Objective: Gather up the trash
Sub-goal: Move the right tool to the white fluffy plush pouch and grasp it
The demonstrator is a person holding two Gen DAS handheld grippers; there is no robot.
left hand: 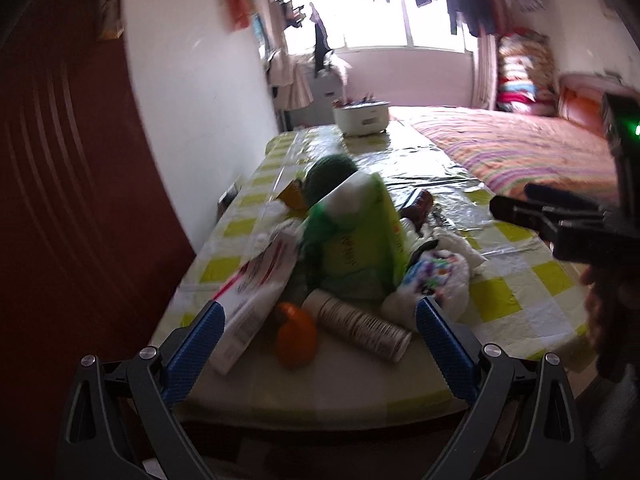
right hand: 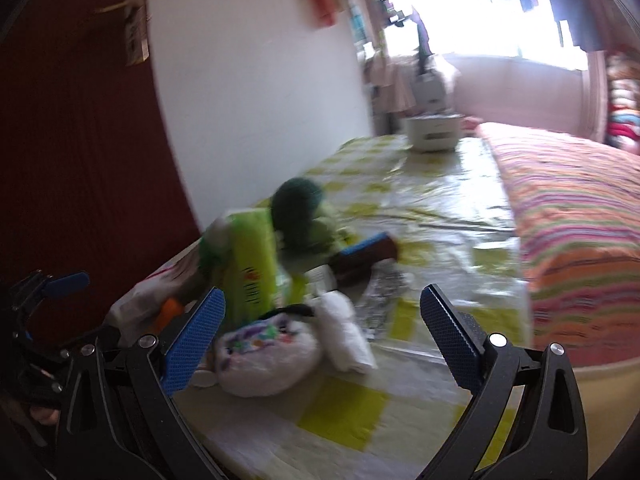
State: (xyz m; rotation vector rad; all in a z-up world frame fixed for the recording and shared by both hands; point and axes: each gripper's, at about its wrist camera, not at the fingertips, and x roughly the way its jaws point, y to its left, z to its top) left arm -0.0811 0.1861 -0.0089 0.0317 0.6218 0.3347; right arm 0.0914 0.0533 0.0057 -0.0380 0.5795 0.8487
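Note:
A pile of trash lies on the checked table (left hand: 520,292): a green packet (left hand: 360,236), a white and red bag (left hand: 256,288), an orange bottle (left hand: 296,336), a cardboard tube (left hand: 360,326) and a white printed bag (left hand: 432,276). My left gripper (left hand: 320,304) is open just before the pile, holding nothing. At the right of the pile hangs my right gripper (left hand: 514,200). In the right wrist view that gripper (right hand: 320,298) is open and empty, over the printed bag (right hand: 264,352) and white tissue (right hand: 348,340). The green packet (right hand: 252,264) and a brown bottle (right hand: 368,256) lie beyond.
A dark red door (left hand: 60,200) and a white wall bound the table on the left. A striped bed (left hand: 520,148) runs along its right side. A white pot (left hand: 362,118) stands at the far end. A dark green round thing (left hand: 332,172) sits behind the packet.

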